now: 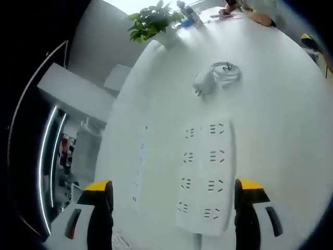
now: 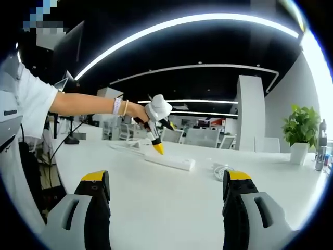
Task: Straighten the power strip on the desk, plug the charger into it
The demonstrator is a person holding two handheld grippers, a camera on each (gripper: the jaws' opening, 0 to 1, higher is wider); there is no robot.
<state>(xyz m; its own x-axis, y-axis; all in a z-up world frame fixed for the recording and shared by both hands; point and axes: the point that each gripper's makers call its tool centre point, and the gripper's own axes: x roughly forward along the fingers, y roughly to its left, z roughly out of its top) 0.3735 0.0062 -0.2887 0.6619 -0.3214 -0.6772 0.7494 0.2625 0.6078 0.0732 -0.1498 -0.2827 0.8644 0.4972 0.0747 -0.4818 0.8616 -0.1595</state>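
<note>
The white power strip [image 1: 205, 177] lies flat on the white desk [image 1: 281, 130], seen from above in the left gripper view. My left gripper [image 1: 174, 204] hovers over it, open, with one jaw on each side of its near end. Beyond the strip lie the white charger [image 1: 203, 83] and its coiled cable [image 1: 225, 71]. My right gripper [image 2: 166, 204] is open and holds nothing, low over the desk [image 2: 156, 208]. From there, the left gripper [image 2: 156, 143] is in a person's hand above the power strip [image 2: 169, 161], and the coiled cable [image 2: 221, 171] lies to the strip's right.
A potted plant [image 1: 151, 21] stands at the desk's far end, also visible as the plant [image 2: 301, 130] at the right. A narrow row of sockets [image 1: 139, 166] runs along the desk left of the strip. The person's arm [image 2: 88, 104] reaches across. Office chairs [image 2: 203, 138] stand behind.
</note>
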